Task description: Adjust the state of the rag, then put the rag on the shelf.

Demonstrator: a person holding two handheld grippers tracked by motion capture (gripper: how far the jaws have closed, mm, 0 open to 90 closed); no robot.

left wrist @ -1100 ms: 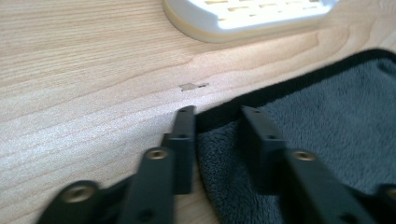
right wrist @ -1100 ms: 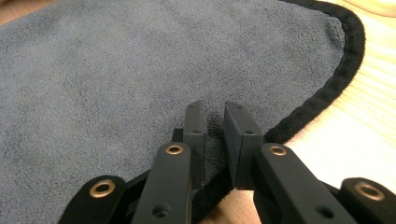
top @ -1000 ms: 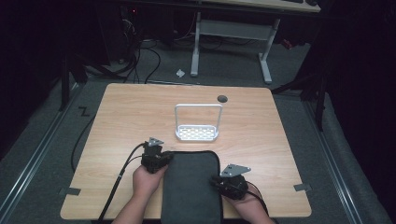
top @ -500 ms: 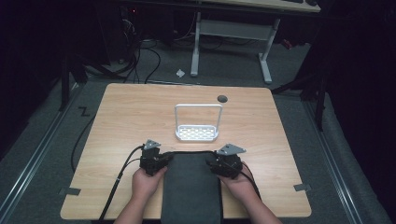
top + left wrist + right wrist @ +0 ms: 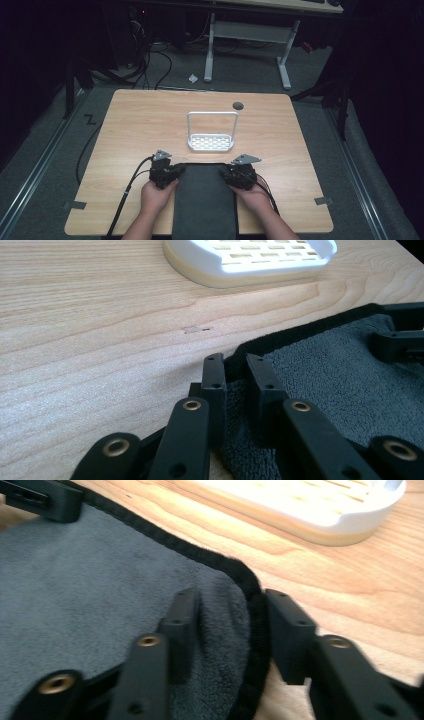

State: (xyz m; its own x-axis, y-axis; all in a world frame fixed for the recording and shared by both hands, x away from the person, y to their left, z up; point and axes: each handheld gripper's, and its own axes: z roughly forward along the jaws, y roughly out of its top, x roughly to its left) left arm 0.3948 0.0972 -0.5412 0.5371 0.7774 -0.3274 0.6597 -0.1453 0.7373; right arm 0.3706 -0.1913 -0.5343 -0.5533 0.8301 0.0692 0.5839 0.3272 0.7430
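On the table [image 5: 130, 125], left fingers [image 5: 234, 371] pinch the towel [image 5: 205, 200]; right fingers [image 5: 227, 630] closing around its edge.

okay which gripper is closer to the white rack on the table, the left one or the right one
Right, narrowly. The right gripper sits just below the white rack and its right end; the left gripper sits slightly farther off, down-left. Both are at far corners of the grey towel.

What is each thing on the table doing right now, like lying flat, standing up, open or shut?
Towel: lying flat, its near end hanging off the table edge.
White rack: standing upright, empty.
Left gripper: shut on the towel's corner.
Right gripper: jaws around the other corner, just been closing, not yet pinching.
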